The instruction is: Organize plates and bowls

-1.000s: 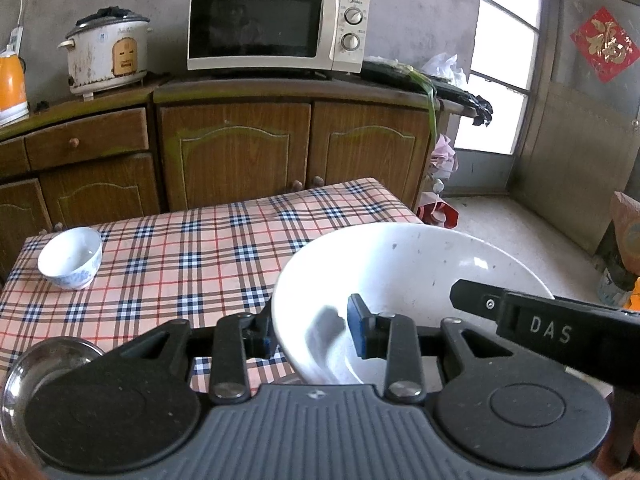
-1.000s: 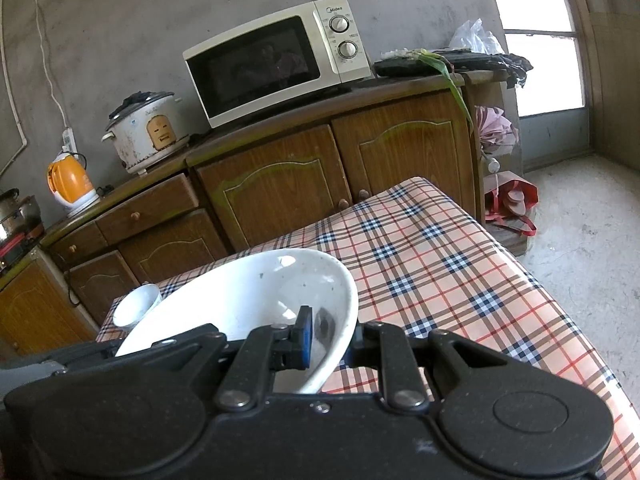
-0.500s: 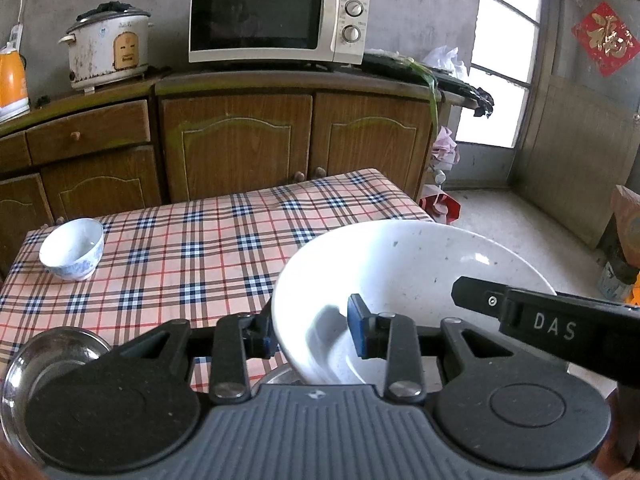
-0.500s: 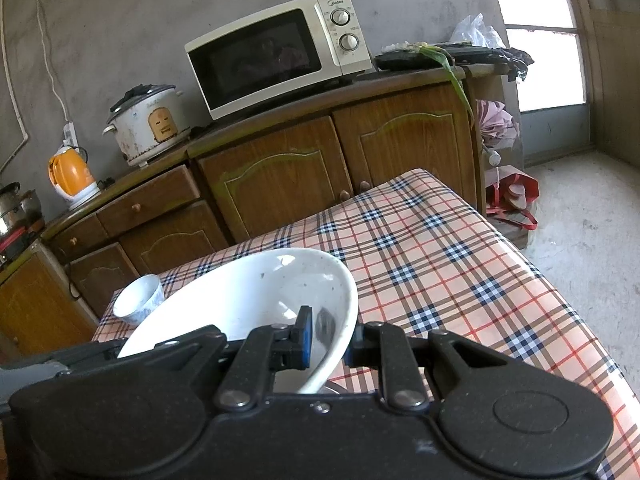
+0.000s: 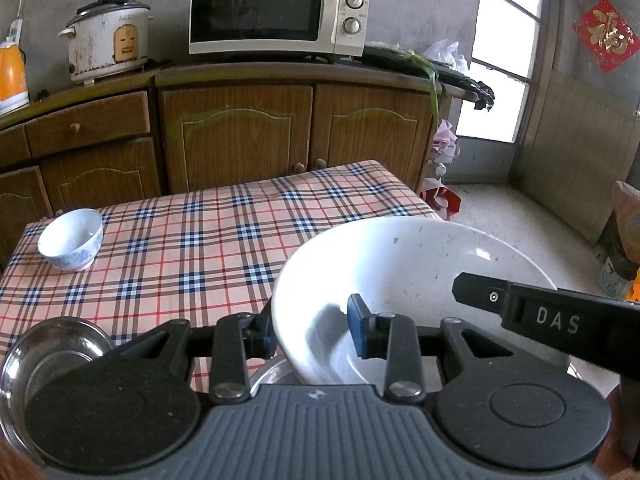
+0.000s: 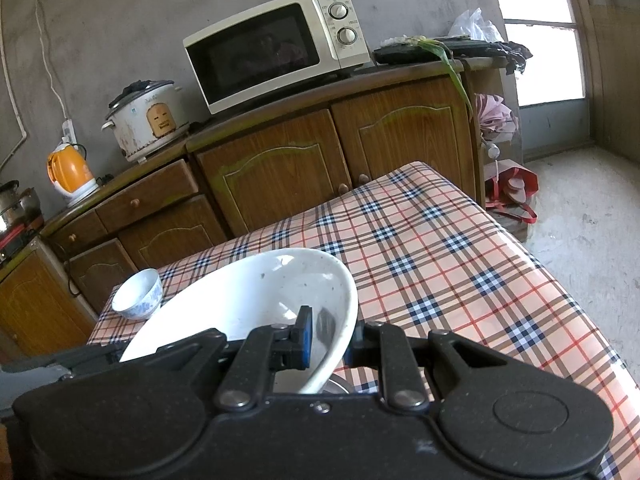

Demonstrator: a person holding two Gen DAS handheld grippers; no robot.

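Observation:
A large white bowl [image 5: 404, 276] is held tilted above the checked table [image 5: 208, 240]. My left gripper [image 5: 310, 334] is shut on its left rim. My right gripper [image 6: 326, 342] is shut on its right rim [image 6: 340, 320]; the right gripper's body shows in the left wrist view [image 5: 556, 320]. A small blue-and-white bowl [image 5: 71, 238] stands at the table's far left, also in the right wrist view [image 6: 138, 294]. A steel bowl [image 5: 48, 356] sits at the near left. Another steel rim [image 5: 272, 374] shows just under the white bowl.
Wooden cabinets [image 5: 240, 132] stand behind the table with a microwave [image 5: 276, 10], a rice cooker [image 5: 108, 42] and an orange kettle [image 6: 70, 172] on top. The table's right edge [image 6: 560, 280] drops to the concrete floor. A red bag [image 6: 516, 192] lies by the cabinet.
Both grippers have risen a little with the white bowl, so the table appears lower and farther. The grip on both rims is unchanged.

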